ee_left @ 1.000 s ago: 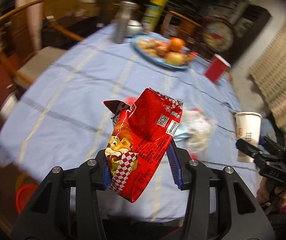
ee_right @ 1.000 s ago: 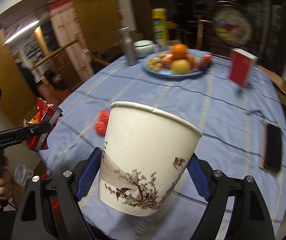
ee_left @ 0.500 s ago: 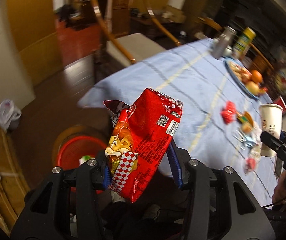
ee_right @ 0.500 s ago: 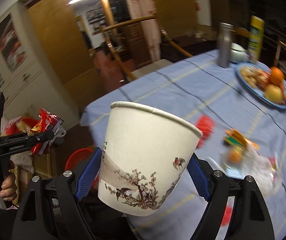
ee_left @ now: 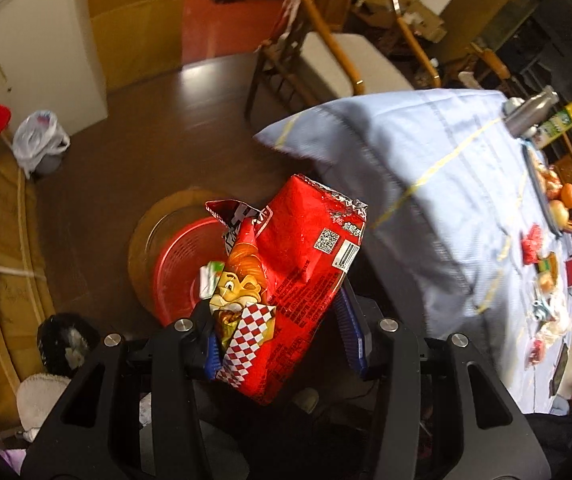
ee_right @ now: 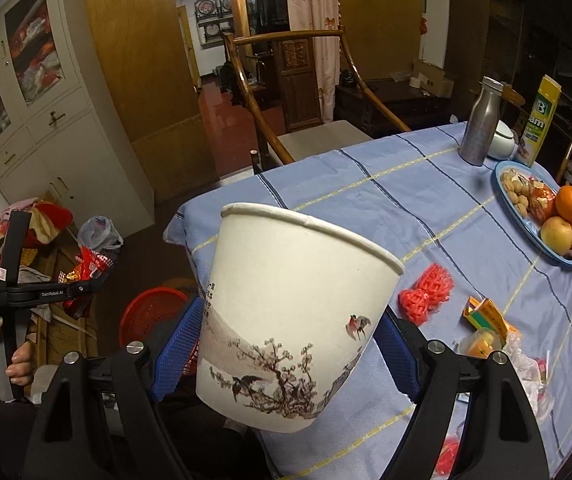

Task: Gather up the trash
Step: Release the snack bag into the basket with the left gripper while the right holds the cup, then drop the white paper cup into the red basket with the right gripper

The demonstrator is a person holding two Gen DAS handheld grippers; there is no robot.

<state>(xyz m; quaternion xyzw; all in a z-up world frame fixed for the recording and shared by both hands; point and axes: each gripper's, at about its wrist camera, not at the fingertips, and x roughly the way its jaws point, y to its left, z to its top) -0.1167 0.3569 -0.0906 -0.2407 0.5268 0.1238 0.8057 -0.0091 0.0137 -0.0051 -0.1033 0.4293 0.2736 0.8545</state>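
Note:
My left gripper [ee_left: 282,340] is shut on a red snack bag [ee_left: 286,280] and holds it in the air above a red basket [ee_left: 182,264] on the dark floor beside the table. The basket holds a small green-white scrap. My right gripper [ee_right: 286,348] is shut on a white paper cup [ee_right: 293,320] painted with a tree and birds, held over the table's near corner. In the right wrist view the left gripper [ee_right: 86,292] with the bag shows at the left, and the basket [ee_right: 146,312] lies below it. Red wrappers [ee_right: 425,292] and other scraps lie on the blue tablecloth [ee_right: 365,188].
A fruit plate [ee_right: 537,208], a metal bottle [ee_right: 479,120] and a yellow box [ee_right: 537,120] stand at the table's far side. A wooden chair [ee_left: 337,60] stands by the table. A white plastic bag [ee_left: 40,140] sits by the cabinet. Boxes line the left floor.
My left gripper has swung left off the table and tipped down over the red basket, with the bag still held. My right gripper has turned left with the cup.

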